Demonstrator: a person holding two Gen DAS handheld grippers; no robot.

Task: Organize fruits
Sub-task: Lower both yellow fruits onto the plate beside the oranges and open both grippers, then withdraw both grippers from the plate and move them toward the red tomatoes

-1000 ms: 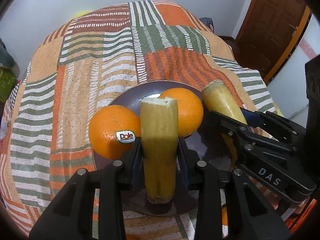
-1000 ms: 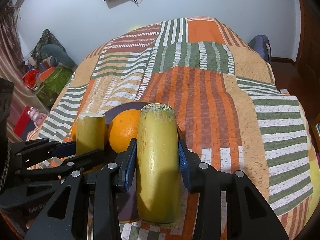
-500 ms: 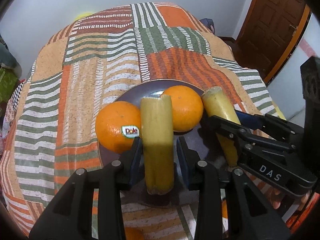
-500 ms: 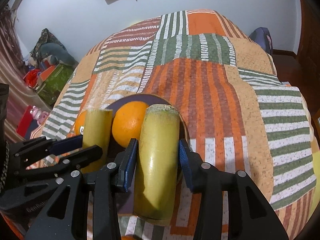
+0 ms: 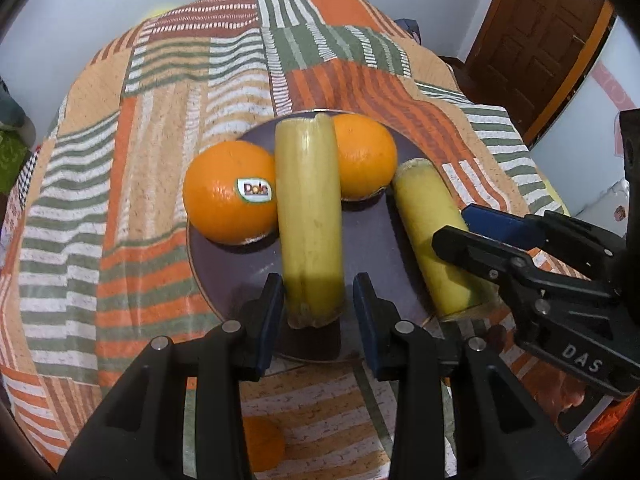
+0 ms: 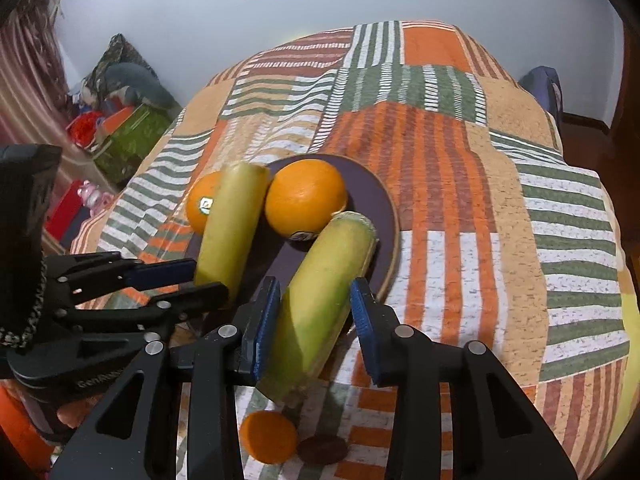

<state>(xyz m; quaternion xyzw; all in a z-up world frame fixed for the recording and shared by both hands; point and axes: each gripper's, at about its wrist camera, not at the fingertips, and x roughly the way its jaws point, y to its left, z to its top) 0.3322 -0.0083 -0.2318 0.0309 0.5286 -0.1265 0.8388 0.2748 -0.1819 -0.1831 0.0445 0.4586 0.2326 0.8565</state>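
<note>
A dark purple plate (image 5: 372, 248) on the patchwork bedspread holds two oranges, one with a Dole sticker (image 5: 230, 192) and one behind (image 5: 362, 156), and two yellow banana pieces. The left piece (image 5: 310, 216) lies between the oranges, its near end between the pads of my left gripper (image 5: 319, 312), which stands open with small gaps either side. The right piece (image 6: 326, 280) lies tilted over the plate's rim (image 6: 394, 240) between the pads of my right gripper (image 6: 313, 316), also open. The right piece also shows in the left wrist view (image 5: 436, 240).
A small orange (image 6: 269, 436) and a dark round object (image 6: 322, 449) lie on the bedspread near the front edge. Boxes and clutter (image 6: 128, 136) sit on the floor to the left. A brown door (image 5: 536, 44) stands to the right.
Both banana pieces have gone down from upright onto the plate. Both grippers have opened and let them go, and have drawn back a little.
</note>
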